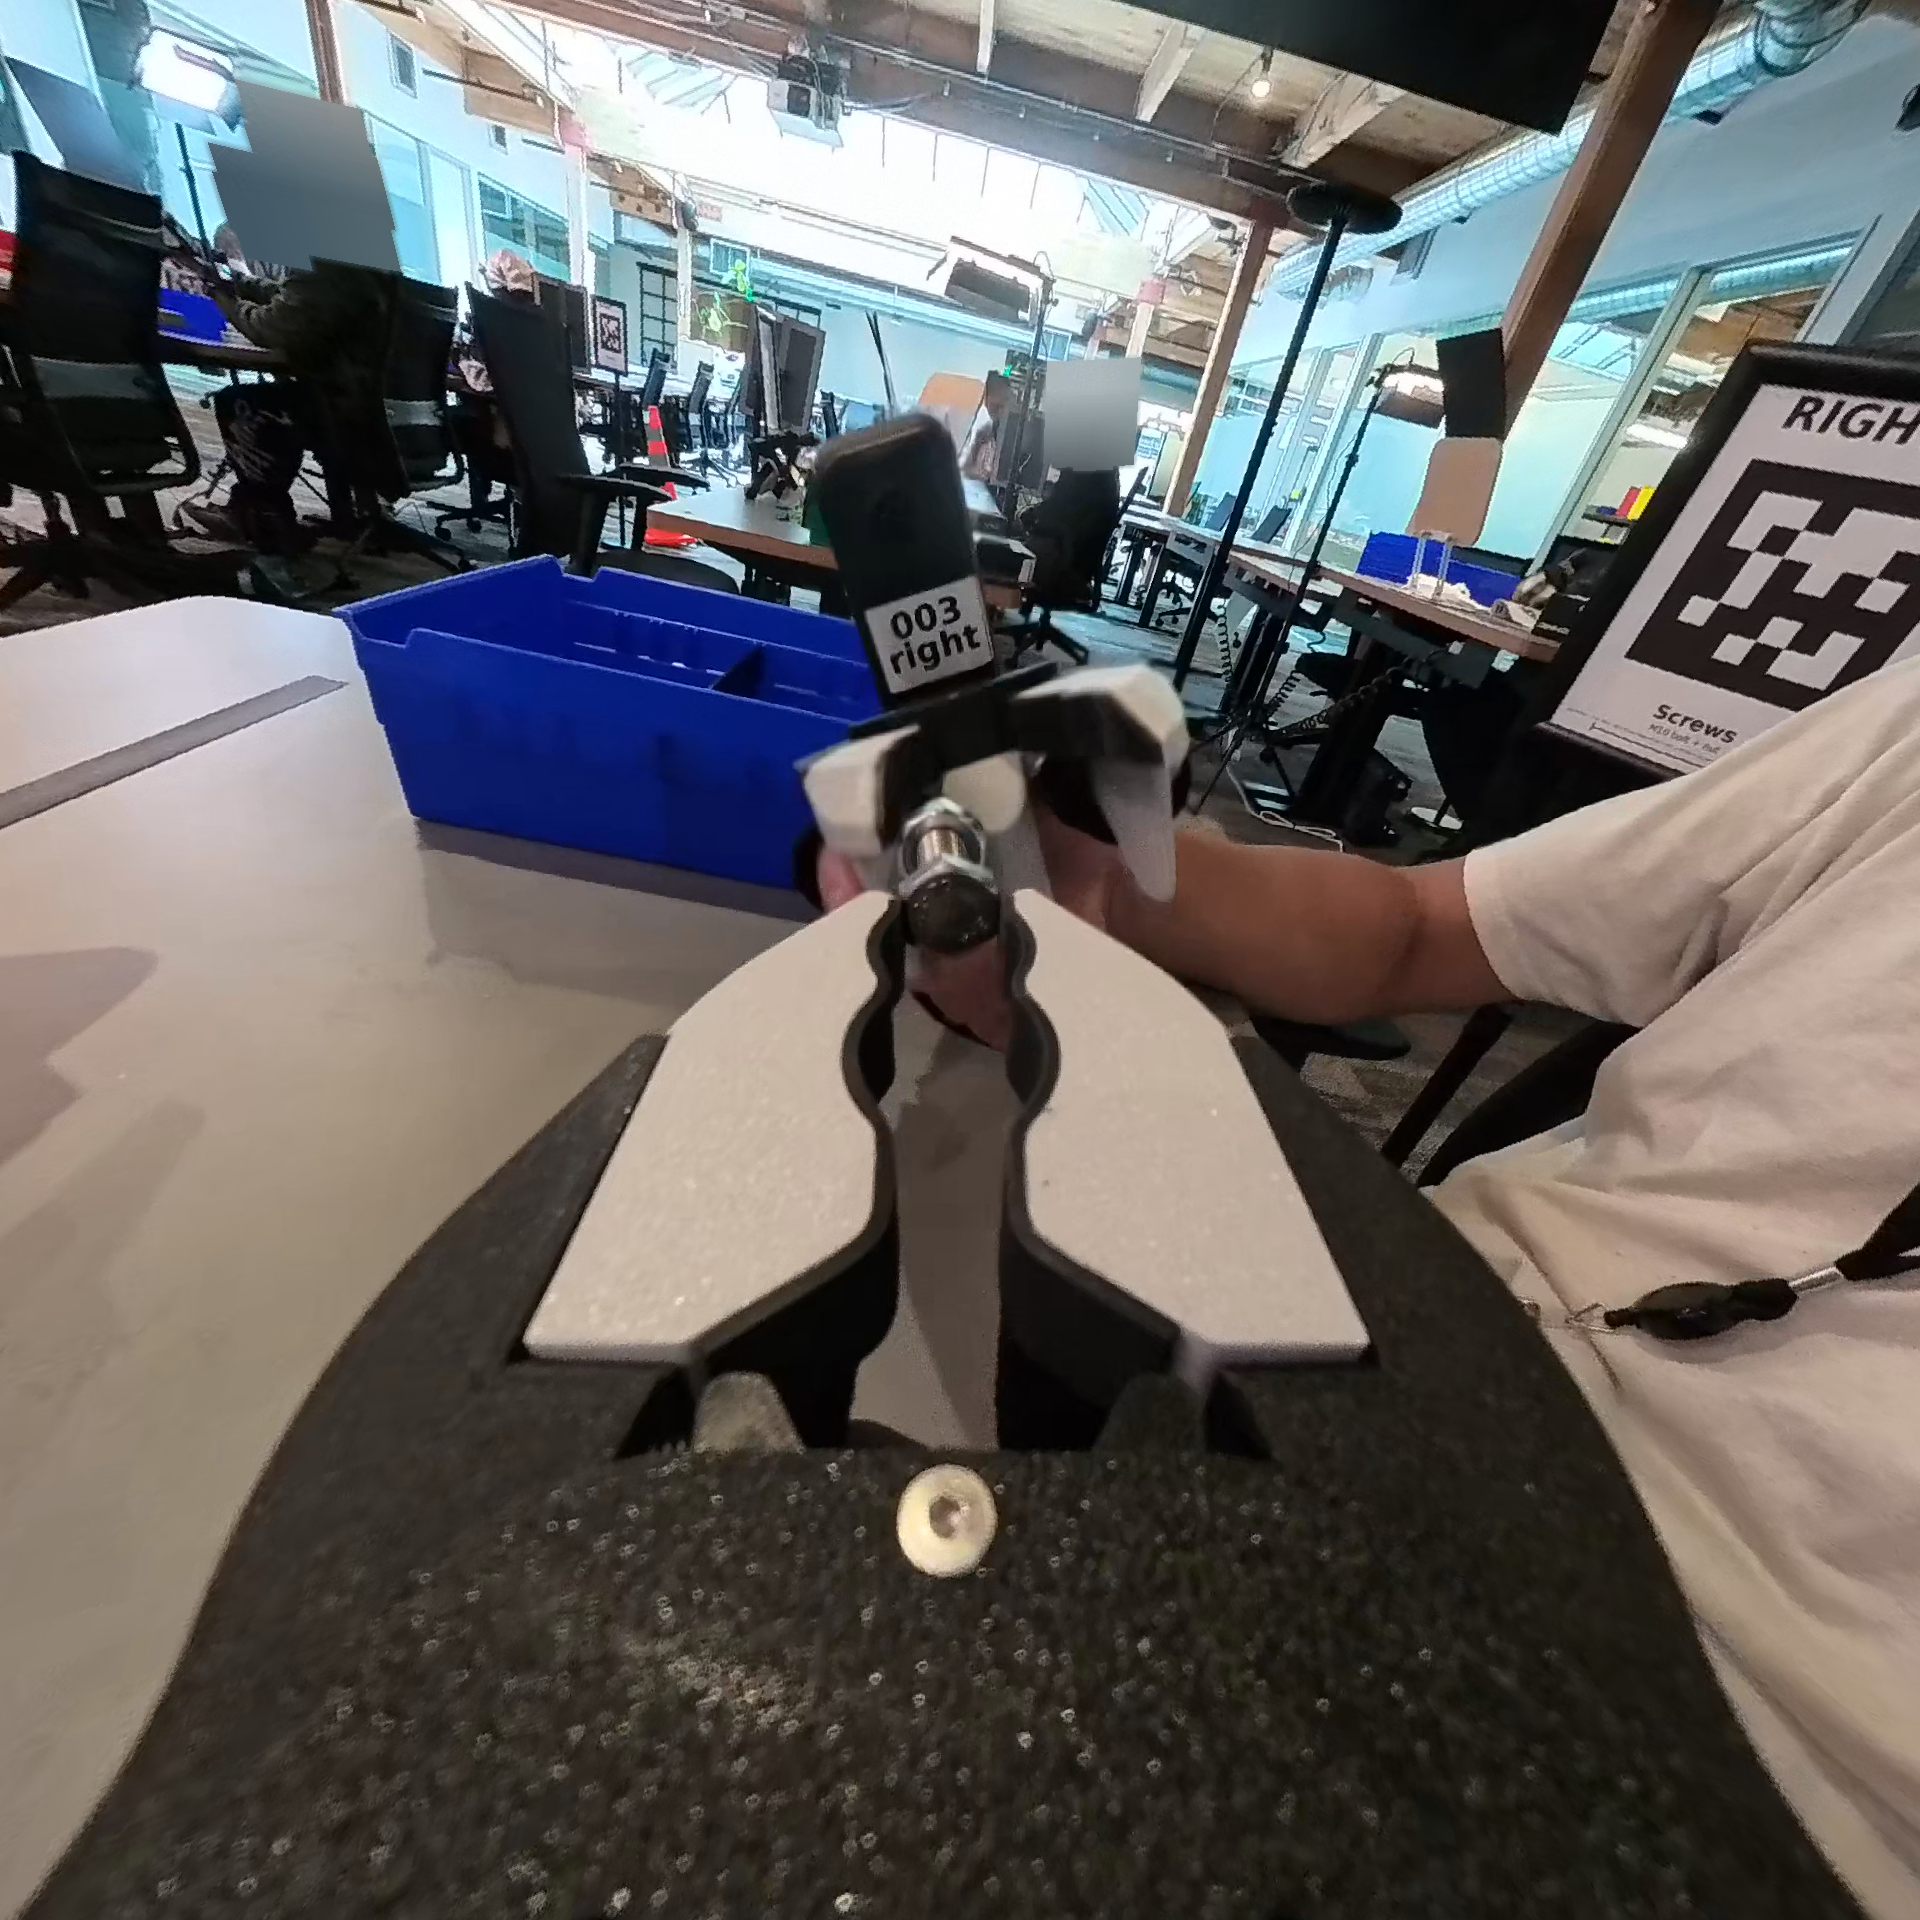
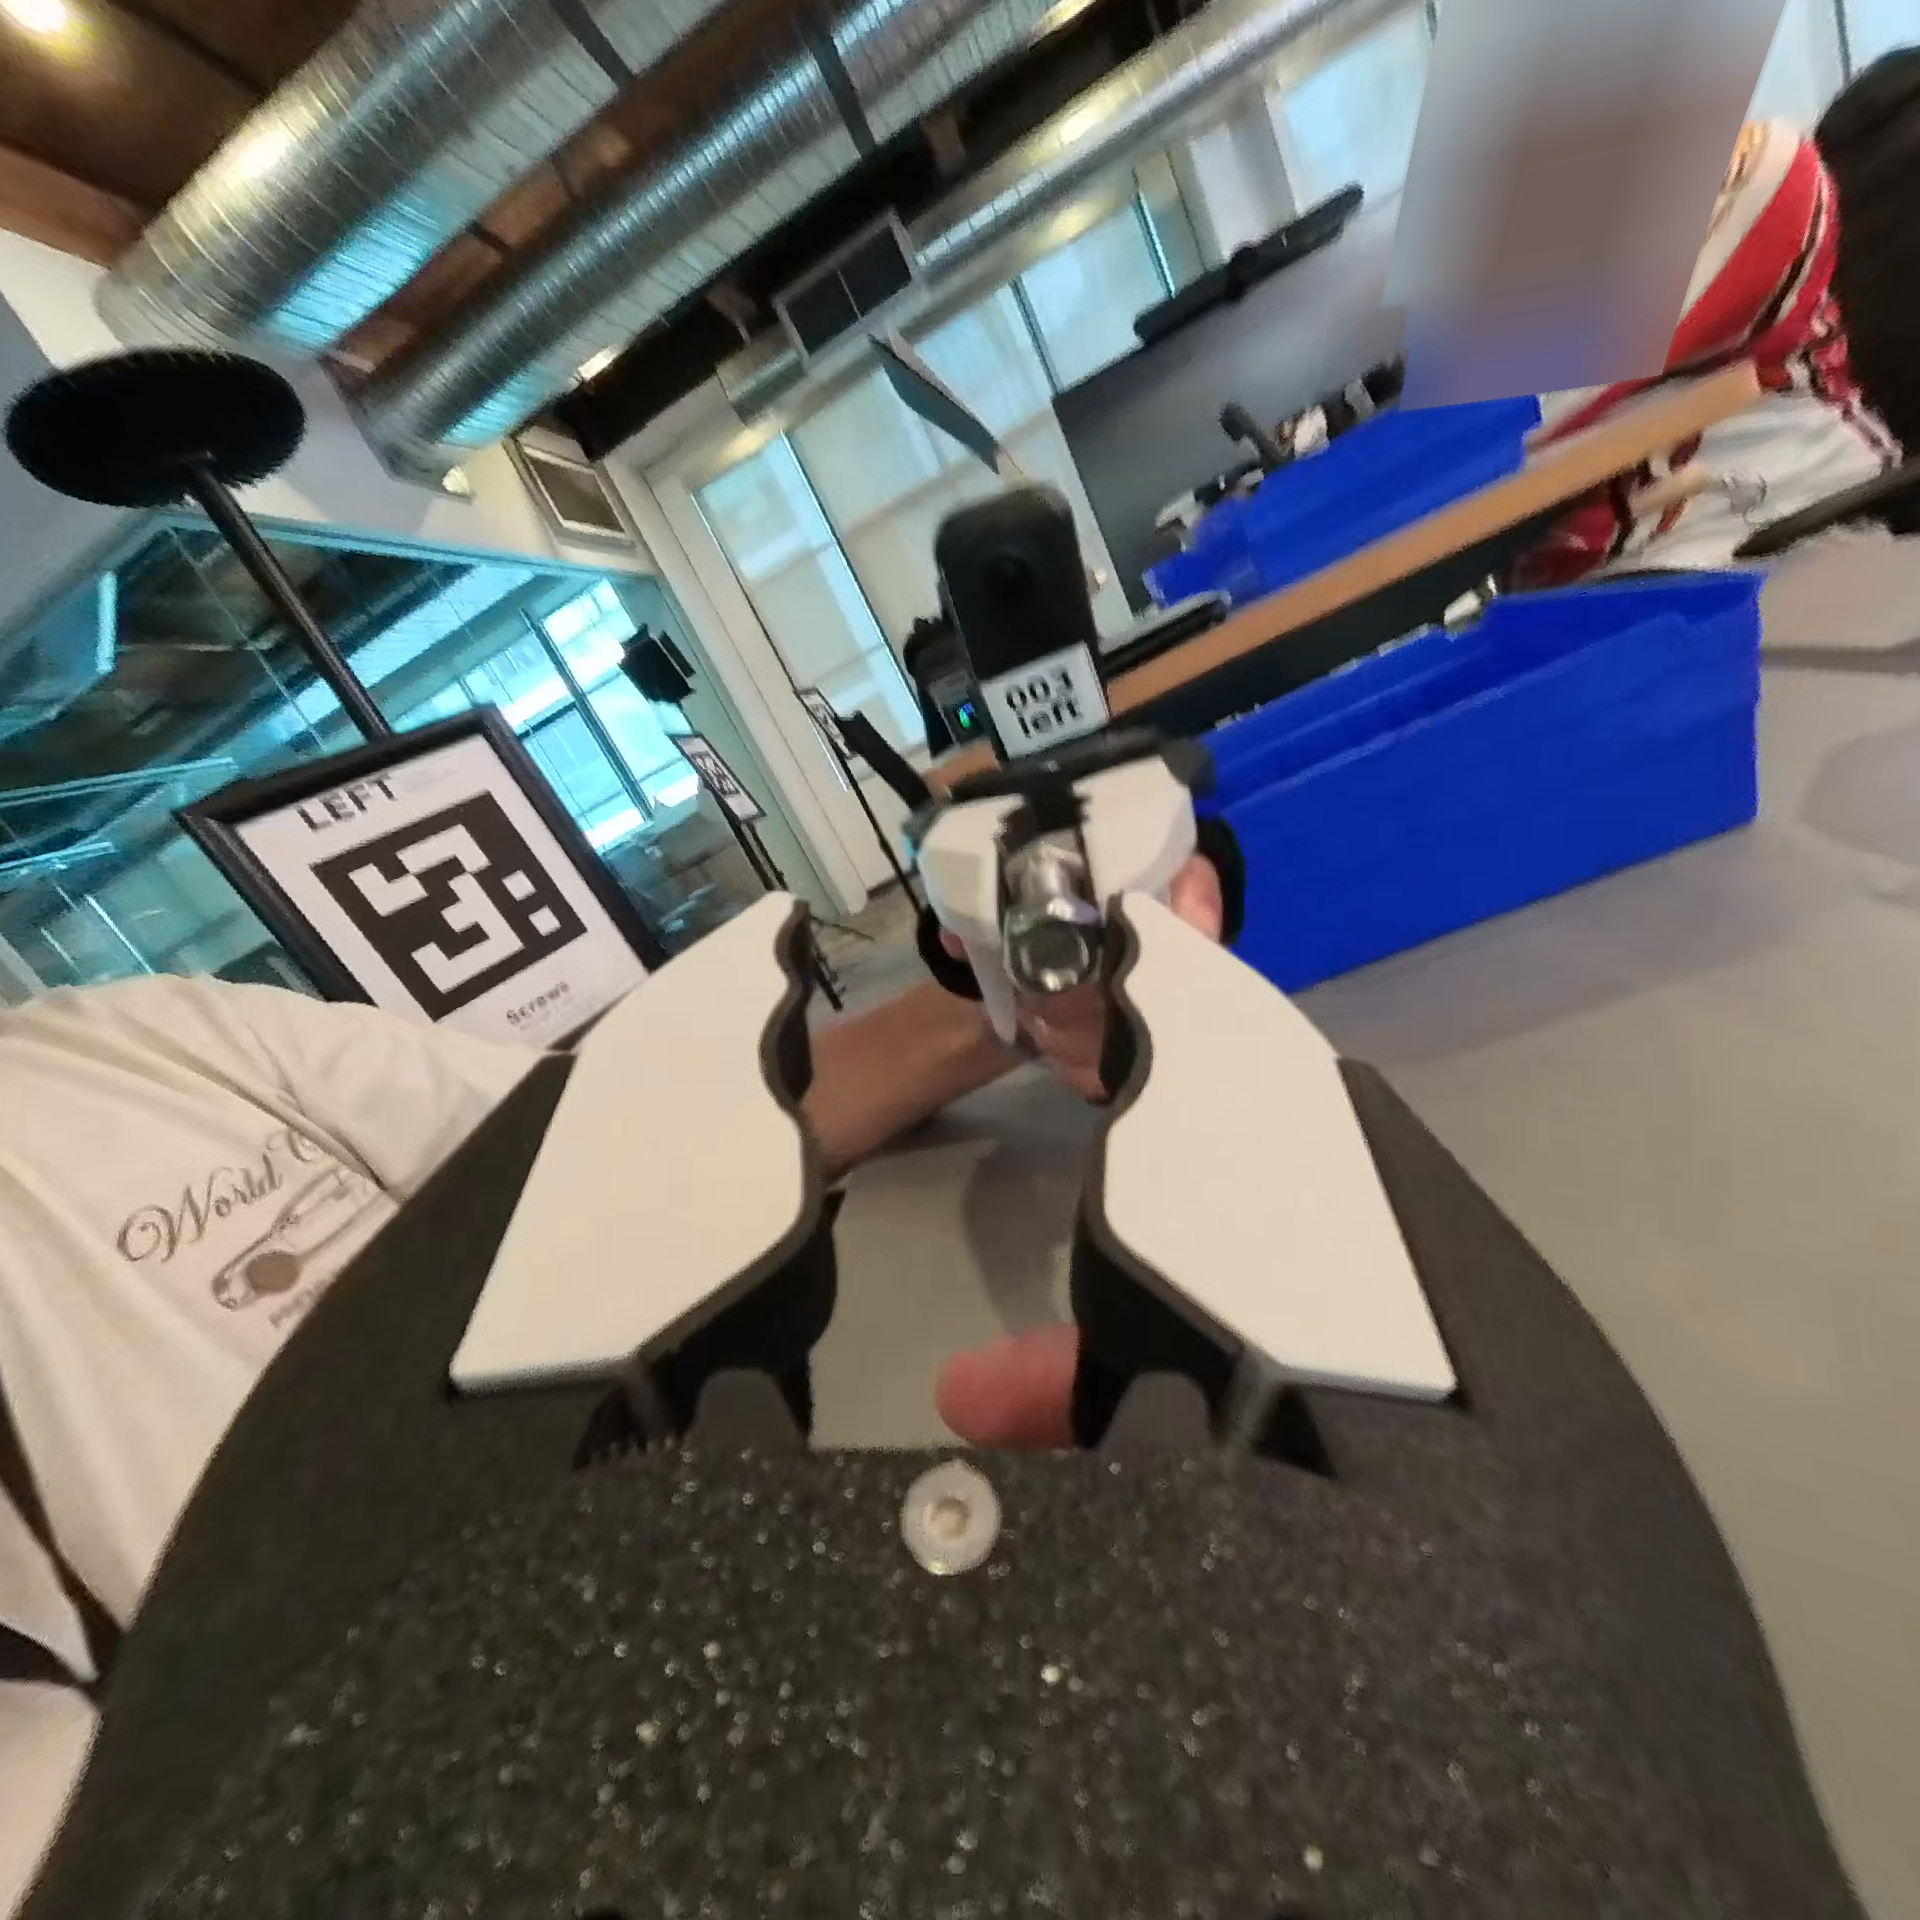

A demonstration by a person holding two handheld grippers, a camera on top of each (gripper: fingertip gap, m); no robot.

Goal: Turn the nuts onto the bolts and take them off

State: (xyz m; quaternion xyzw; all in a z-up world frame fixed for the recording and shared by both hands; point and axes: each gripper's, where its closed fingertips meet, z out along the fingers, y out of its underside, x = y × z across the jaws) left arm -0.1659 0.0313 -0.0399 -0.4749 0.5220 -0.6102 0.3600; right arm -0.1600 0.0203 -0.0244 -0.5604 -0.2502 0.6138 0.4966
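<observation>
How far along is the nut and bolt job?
Done: a nut sits threaded on the bolt. In hand: left tongs clamp the bolt; right tongs stand open around the nut end, apparently between turns. Left: more turning; whether on or off, I cannot tell.

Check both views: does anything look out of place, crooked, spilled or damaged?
Nothing stands out. The bolt, with a nut threaded on, is held above the table by the left tongs. The right tongs sit open around its other end. The blue bin stands upright on the table, and nothing has spilled.
</observation>
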